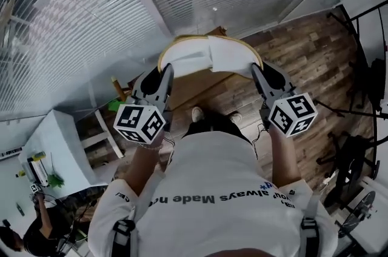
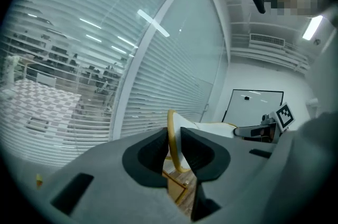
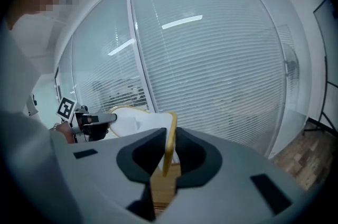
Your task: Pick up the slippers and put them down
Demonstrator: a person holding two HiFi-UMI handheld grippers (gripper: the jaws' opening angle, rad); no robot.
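Head view: left gripper point(image 1: 165, 70) and right gripper point(image 1: 255, 70) up side by side, white slippers point(image 1: 188, 59) spanning gap between their fingertips, well above wooden floor point(image 1: 303, 62). Left gripper view: jaws narrow, pads pinching yellow rim point(image 2: 171, 136) edge-on; white body runs off past right-hand finger toward other gripper. Right gripper view: same grip, jaws nipped on rim, white body trailing past left-hand finger. Slatted blinds point(image 1: 91, 19) beyond fingertips.
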